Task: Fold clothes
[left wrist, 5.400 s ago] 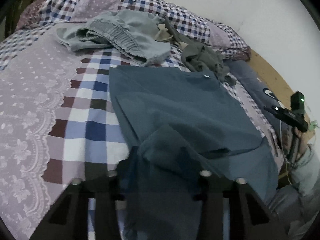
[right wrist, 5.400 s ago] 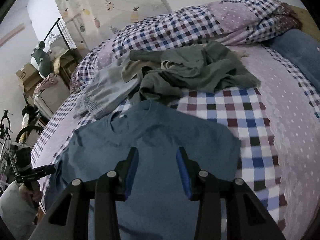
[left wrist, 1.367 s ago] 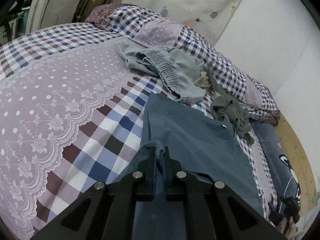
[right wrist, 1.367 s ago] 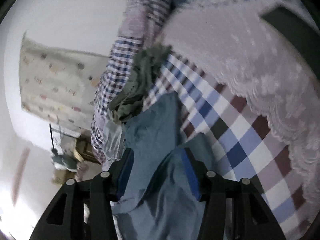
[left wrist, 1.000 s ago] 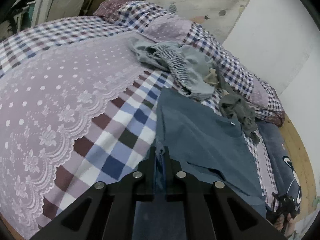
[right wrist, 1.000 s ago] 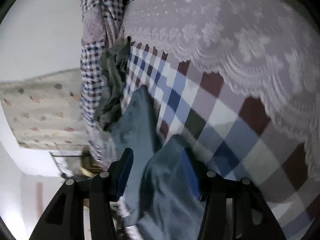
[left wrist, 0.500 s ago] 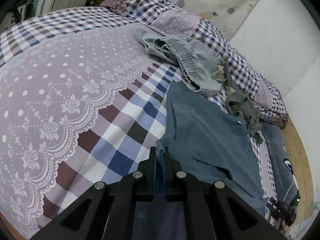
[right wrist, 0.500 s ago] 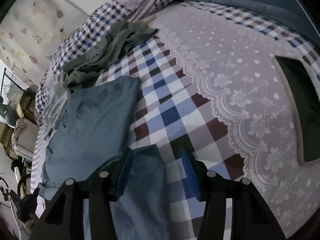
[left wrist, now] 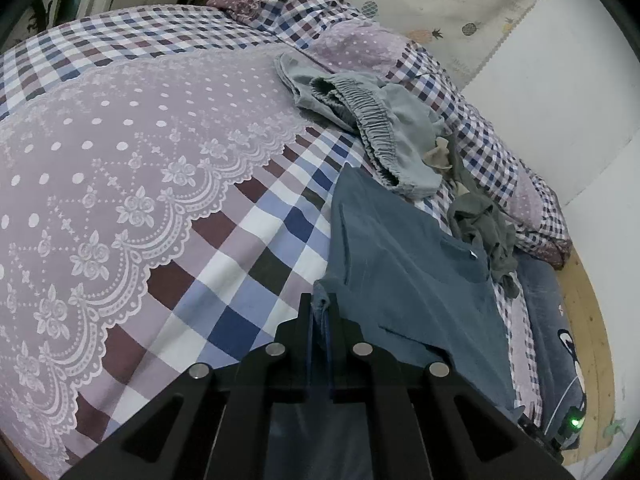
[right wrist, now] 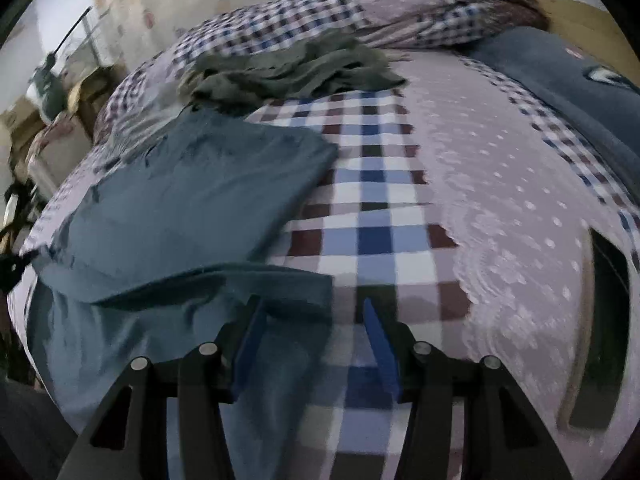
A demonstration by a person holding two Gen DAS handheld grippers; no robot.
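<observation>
Now mid-fold on the bed [left wrist: 120,168].
Left claw [left wrist: 319,312] pinches the shirt [left wrist: 400,264] hem; right claw [right wrist: 312,320] gapes, holding nothing.

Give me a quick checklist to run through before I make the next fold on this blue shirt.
1. Left hand-held gripper pinching the blue shirt edge: ok.
2. Right hand-held gripper gripping fabric: not ok, jaws apart, pads not pressing.
3. Shirt body lying flat on the bedspread: ok.
4. Landing area free of the grey shorts and olive garment: ok, both lie beyond the collar.
5. Lower hem lined up: cannot tell, hidden under the grippers.
</observation>
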